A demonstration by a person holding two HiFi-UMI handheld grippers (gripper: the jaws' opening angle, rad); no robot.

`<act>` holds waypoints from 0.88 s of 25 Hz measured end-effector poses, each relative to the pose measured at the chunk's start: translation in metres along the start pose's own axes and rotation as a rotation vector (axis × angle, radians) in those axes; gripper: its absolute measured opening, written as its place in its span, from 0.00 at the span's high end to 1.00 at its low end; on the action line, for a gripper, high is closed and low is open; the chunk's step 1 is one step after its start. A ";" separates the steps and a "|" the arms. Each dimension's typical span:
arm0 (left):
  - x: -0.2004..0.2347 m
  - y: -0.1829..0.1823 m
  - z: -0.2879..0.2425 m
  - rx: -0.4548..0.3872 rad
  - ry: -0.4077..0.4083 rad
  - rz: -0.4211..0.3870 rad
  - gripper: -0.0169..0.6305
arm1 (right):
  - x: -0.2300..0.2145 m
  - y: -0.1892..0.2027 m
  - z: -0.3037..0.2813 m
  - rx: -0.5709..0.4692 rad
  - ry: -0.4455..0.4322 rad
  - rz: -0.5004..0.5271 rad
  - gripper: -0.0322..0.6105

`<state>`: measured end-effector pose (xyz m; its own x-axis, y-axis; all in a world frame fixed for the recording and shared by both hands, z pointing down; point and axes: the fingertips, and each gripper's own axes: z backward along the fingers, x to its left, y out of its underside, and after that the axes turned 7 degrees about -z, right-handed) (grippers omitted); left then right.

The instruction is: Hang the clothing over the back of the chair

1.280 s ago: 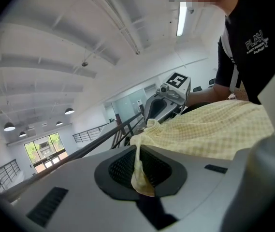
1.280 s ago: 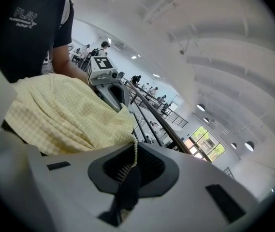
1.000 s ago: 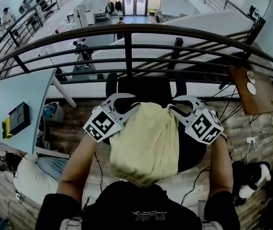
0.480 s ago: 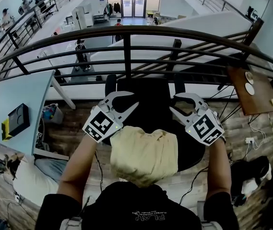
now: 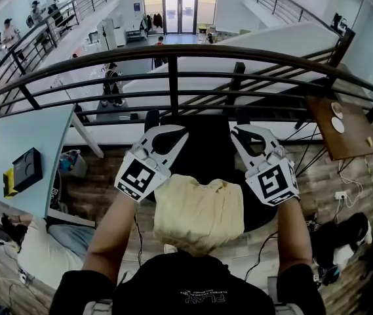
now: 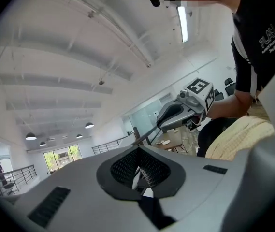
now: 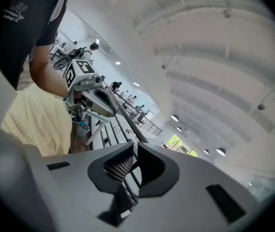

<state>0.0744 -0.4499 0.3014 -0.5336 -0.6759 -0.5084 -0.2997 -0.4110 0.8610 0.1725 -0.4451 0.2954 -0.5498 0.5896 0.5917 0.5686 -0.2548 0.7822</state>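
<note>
Head view | clothing (image 5: 199, 212) bunched over near chair (image 5: 206, 151) back, touching neither gripper | left gripper (image 5: 177, 136) clenched, empty | right gripper (image 5: 238, 135) closing on nothing | step: drape seemingly done | next: probably smoothing bunched folds, else pulling both grippers clear without snagging fabric

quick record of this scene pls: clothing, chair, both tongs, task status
clothing: pale yellow garment, draped over the chair back
chair: black office chair, seat bare
left tongs: jaws together, empty, held above the garment
right tongs: jaws closing, nothing between them, clear of the garment
task status: garment appears hung
</note>
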 end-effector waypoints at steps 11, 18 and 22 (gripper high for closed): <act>0.008 -0.027 0.031 -0.072 -0.074 -0.015 0.95 | -0.006 -0.058 0.027 -0.200 0.158 0.003 0.92; 0.016 -0.024 0.043 -0.065 -0.116 -0.010 0.95 | 0.000 -0.067 0.026 -0.236 0.154 0.016 0.92; 0.022 -0.019 0.050 -0.062 -0.117 -0.018 0.95 | -0.001 -0.079 0.023 -0.302 0.184 -0.054 0.92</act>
<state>0.0289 -0.4262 0.2747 -0.6179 -0.5936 -0.5156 -0.2628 -0.4621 0.8470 0.1418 -0.4076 0.2284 -0.6907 0.4677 0.5515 0.3443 -0.4580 0.8196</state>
